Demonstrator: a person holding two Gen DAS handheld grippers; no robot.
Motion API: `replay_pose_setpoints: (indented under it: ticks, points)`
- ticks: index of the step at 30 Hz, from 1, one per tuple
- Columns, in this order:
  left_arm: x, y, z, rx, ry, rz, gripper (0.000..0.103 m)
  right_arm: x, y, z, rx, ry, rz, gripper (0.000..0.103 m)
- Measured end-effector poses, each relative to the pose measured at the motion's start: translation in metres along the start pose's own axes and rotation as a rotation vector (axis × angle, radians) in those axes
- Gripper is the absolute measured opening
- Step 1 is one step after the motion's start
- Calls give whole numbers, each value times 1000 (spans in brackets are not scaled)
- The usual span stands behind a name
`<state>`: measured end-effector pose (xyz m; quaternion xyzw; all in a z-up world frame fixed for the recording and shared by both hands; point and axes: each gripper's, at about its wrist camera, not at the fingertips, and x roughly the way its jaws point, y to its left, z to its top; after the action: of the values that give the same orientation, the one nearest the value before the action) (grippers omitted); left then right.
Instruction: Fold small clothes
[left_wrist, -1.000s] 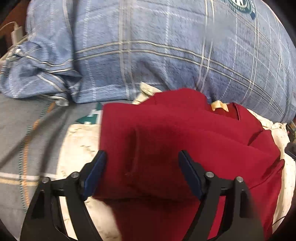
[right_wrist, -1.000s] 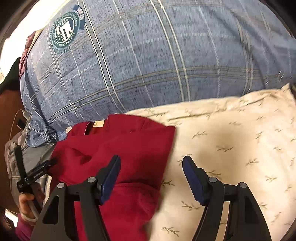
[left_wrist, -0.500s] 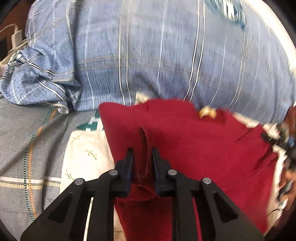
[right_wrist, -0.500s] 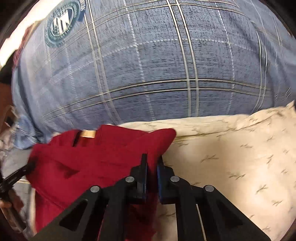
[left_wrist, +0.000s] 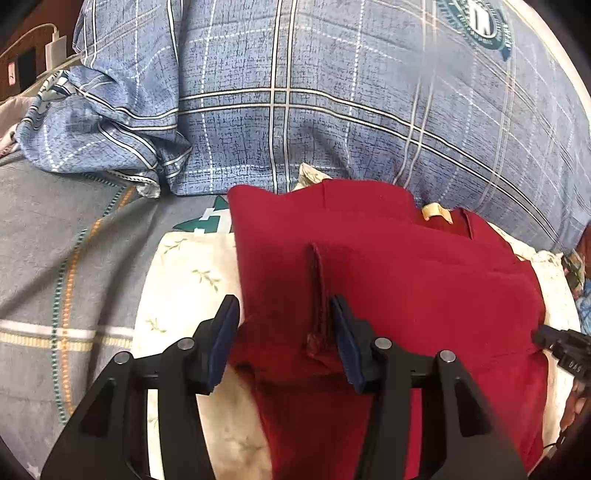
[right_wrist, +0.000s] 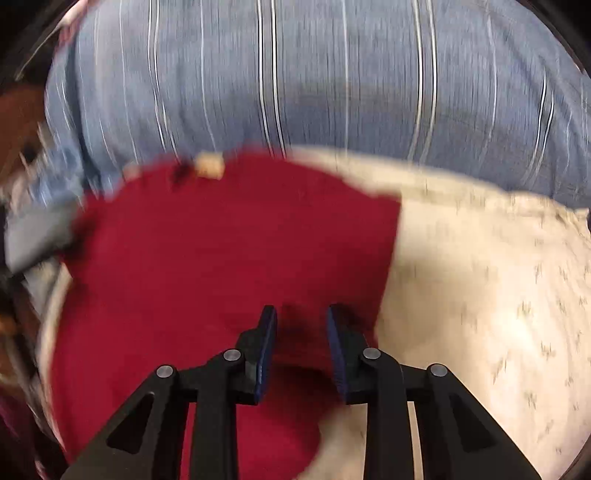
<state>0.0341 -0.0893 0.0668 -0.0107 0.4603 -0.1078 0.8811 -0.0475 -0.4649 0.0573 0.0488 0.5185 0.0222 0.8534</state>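
A dark red garment (left_wrist: 406, 280) lies partly folded on a cream leaf-print pillow (left_wrist: 184, 280), with a tan neck label (left_wrist: 436, 212) at its far edge. My left gripper (left_wrist: 284, 321) is open over the garment's near left part, with a raised fold ridge (left_wrist: 317, 295) between its jaws. In the blurred right wrist view the garment (right_wrist: 229, 251) lies spread flat on the pillow (right_wrist: 480, 277). My right gripper (right_wrist: 301, 325) is open, its jaws a little apart over the garment's near right edge. Neither gripper holds cloth.
A large blue plaid quilt (left_wrist: 332, 92) with a round green emblem (left_wrist: 480, 22) bulks just behind the garment. A grey patterned bedsheet (left_wrist: 55, 258) lies at left. A white charger and cable (left_wrist: 53, 40) sit at the far left. The other gripper's tip (left_wrist: 565, 354) shows at right.
Both grippers were shut on folds of the red garment half a second ago and have now opened and let go. The right view has swung, and the garment lies flatter.
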Motion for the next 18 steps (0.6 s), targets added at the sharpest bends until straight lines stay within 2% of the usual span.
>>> replay_pose_setpoints:
  ticks: [2, 4, 6, 8, 9, 11, 15, 18]
  points:
    - [-10, 0, -3, 28, -26, 20, 58, -8, -1, -9, -14, -5, 2, 25]
    - [-20, -1, -2, 47, -57, 42, 59, -14, 2, -9, -13, -4, 0, 27]
    - [-28, 1, 0, 43, -79, 35, 60, -31, 4, -2, 12, -45, 19, 30]
    - [-34, 3, 3, 28, -97, 11, 63, -42, 6, 4, 16, -90, 41, 36]
    - [-34, 4, 5, 22, -100, 4, 64, -46, 7, 7, 14, -109, 41, 44]
    - [-31, 3, 10, 19, -102, 9, 64, -50, 11, 10, 15, -127, 32, 52]
    - [-19, -8, 18, 38, -91, -11, 64, -41, 15, 7, 24, -109, 58, 52]
    - [-3, -23, 24, 76, -66, 2, 63, -38, 12, 2, 38, -91, 68, 52]
